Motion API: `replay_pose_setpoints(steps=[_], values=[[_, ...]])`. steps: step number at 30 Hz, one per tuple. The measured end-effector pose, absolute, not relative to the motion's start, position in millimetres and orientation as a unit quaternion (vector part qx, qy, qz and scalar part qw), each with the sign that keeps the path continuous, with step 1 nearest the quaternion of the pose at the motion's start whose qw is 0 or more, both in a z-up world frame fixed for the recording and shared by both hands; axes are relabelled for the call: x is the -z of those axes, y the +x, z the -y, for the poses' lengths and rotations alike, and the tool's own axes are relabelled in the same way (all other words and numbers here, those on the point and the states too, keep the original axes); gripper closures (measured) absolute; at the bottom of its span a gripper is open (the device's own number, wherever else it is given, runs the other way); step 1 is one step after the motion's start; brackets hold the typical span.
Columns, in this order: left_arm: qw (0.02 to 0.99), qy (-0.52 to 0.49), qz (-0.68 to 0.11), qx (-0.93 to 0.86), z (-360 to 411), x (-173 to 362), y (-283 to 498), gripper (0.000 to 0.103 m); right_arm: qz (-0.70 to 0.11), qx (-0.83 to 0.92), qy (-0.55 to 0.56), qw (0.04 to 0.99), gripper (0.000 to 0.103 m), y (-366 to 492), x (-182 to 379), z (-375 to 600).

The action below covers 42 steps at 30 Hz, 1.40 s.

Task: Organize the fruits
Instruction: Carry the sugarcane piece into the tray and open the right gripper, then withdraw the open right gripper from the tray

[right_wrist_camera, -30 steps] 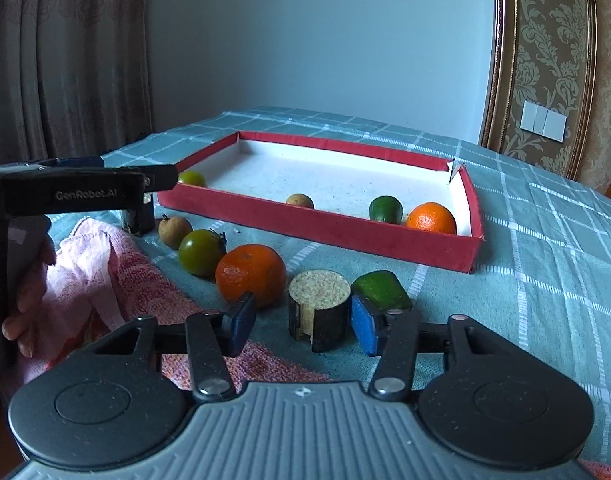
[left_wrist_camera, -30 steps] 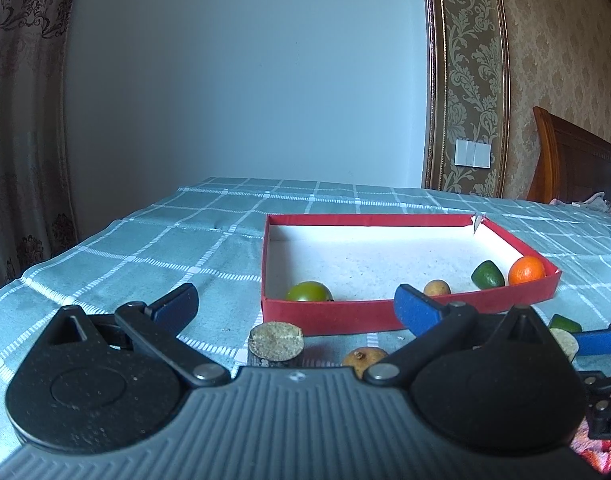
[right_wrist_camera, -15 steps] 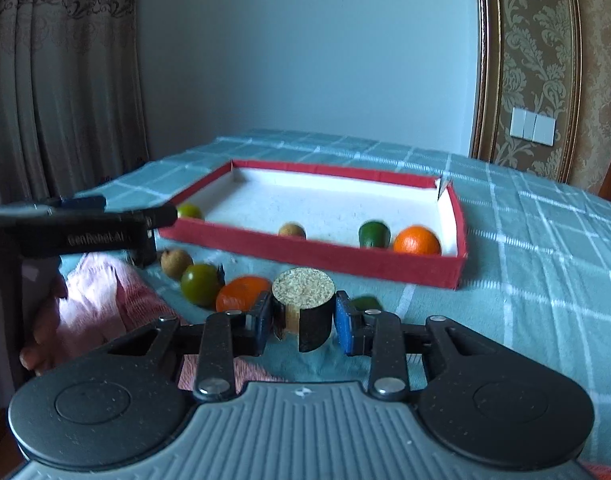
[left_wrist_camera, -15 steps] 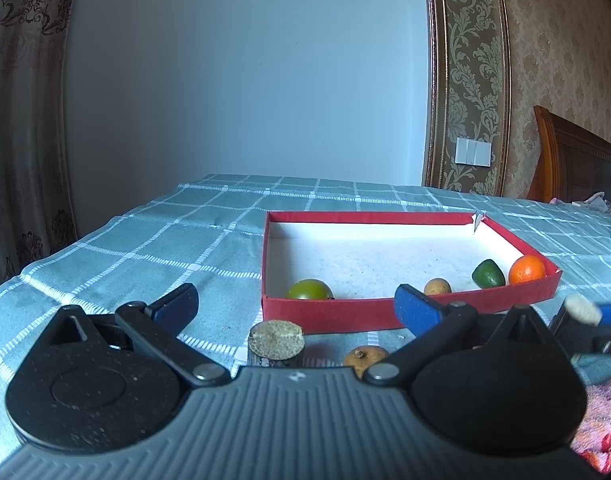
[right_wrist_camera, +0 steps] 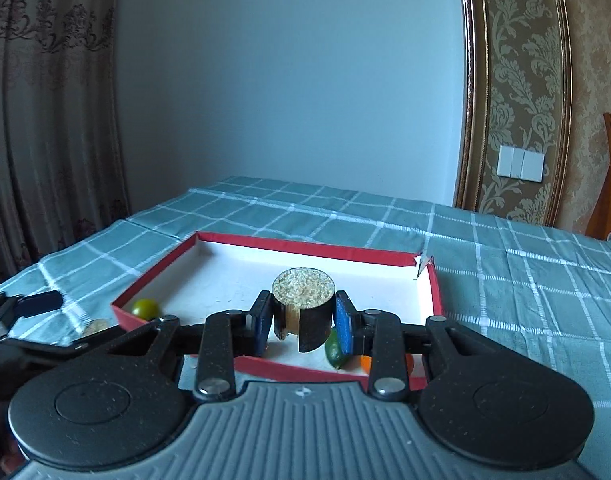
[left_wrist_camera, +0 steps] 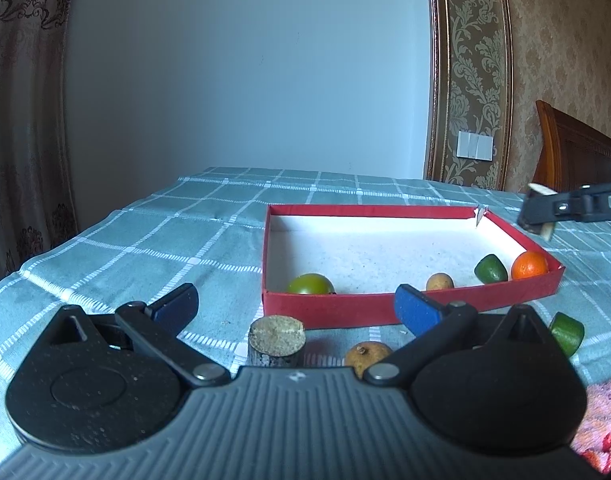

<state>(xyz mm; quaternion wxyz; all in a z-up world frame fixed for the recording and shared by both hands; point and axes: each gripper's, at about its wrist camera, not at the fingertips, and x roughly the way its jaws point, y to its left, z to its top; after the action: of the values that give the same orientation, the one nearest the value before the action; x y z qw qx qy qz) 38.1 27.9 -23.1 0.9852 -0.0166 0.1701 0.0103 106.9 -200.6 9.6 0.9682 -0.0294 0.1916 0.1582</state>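
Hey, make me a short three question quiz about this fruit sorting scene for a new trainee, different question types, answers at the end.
1. True or false: the right claw is shut on a dark cylinder piece.
2. How many fruits lie inside the red tray in the left wrist view? A) two B) four C) six
3. Fill in: the left claw is ____ and holds nothing.

Key: 1 true. 2 B: green tomato, small brown fruit, green piece, orange. 3 open.

Soft, dim daylight — sharp focus, fisheye-bent edges
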Motion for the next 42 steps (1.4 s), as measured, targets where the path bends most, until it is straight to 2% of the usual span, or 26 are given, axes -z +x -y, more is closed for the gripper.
replay_pose_setpoints(steps=[15,24,26,28,30,34,42], values=[[0.983,-0.021,-0.182,-0.006,-29.1,23.4,41.9,0.000,-0.240,-0.146,-0.023,0.960,0.068,151.5,21.7,191.2],[0.982,-0.020,-0.186,-0.009,-28.6,23.7,43.5,0.000,-0.205,-0.135,0.015,0.969,0.067,122.1,13.2,220.7],[0.982,-0.020,-0.186,-0.011,-28.2,23.7,43.7,0.000,-0.195,-0.134,0.035,0.971,0.064,107.0,13.2,233.2],[0.982,-0.019,-0.185,-0.012,-28.0,23.5,43.5,0.000,-0.186,-0.128,0.062,0.972,0.054,90.8,15.1,246.1],[0.983,-0.020,-0.181,-0.012,-28.3,23.5,42.1,0.000,-0.176,-0.123,0.091,0.972,0.048,75.0,18.9,258.7],[0.985,-0.019,-0.171,-0.015,-27.5,23.3,38.0,0.000,-0.165,-0.112,0.143,0.969,0.047,49.7,35.5,278.4],[0.994,-0.037,-0.098,-0.033,-34.3,17.1,11.0,0.002,-0.165,-0.089,0.229,0.955,0.046,46.5,63.2,303.4]])
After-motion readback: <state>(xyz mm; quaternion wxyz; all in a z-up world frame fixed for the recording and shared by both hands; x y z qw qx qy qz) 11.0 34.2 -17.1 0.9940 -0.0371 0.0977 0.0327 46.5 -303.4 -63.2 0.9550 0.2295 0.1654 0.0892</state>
